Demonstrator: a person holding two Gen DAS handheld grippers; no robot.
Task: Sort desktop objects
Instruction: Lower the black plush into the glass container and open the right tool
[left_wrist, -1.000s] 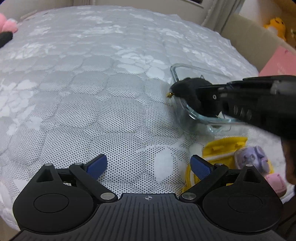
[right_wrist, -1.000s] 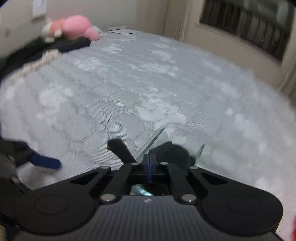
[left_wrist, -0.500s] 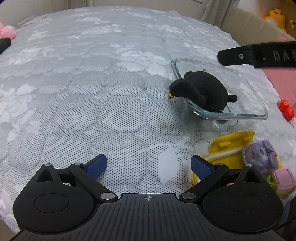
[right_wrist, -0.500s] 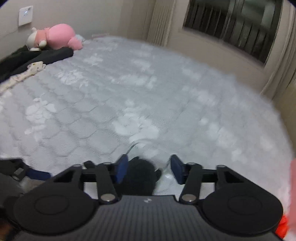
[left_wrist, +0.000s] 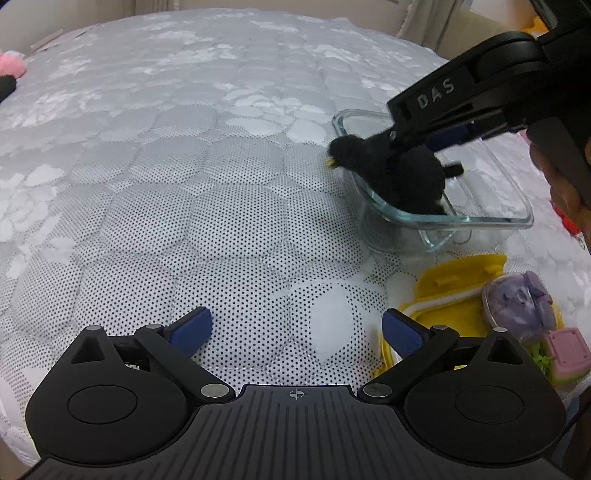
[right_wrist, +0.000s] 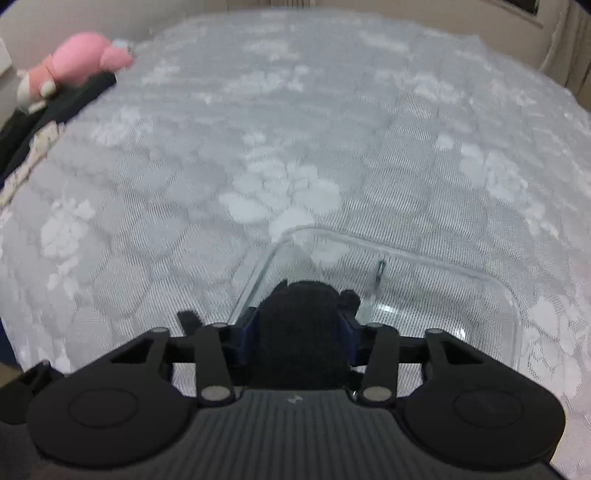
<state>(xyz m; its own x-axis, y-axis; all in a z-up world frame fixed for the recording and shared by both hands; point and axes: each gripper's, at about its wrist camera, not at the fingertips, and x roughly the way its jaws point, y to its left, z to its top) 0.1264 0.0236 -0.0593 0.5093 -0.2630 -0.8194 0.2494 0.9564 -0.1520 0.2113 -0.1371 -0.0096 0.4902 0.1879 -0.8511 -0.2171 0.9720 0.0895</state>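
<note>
On the bed, the glass dish (left_wrist: 491, 218) holds a black plush toy (left_wrist: 410, 177). The right gripper (right_wrist: 299, 328), its jaws just closing, clasps it; the left gripper (left_wrist: 295, 328) hangs wide open, empty.

L wrist cam sits just behind the left gripper (left_wrist: 295, 328), angled steeply down over the quilted bed cover (left_wrist: 184, 184), facing toward the far bed edge; fisheye bends the edges. Glass dish (left_wrist: 480, 218) lies to its right, mid-distance, w/ the right gripper (left_wrist: 421, 140) reaching in from upper right. R wrist cam looks down along its own fingers, very close over the same dish (right_wrist: 513, 306); black plush toy (right_wrist: 299, 332) fills the gap right at the lens. Shared: dish, black toy (left_wrist: 402, 173), quilt, pink plush (right_wrist: 77, 59) at far left in both.
</note>
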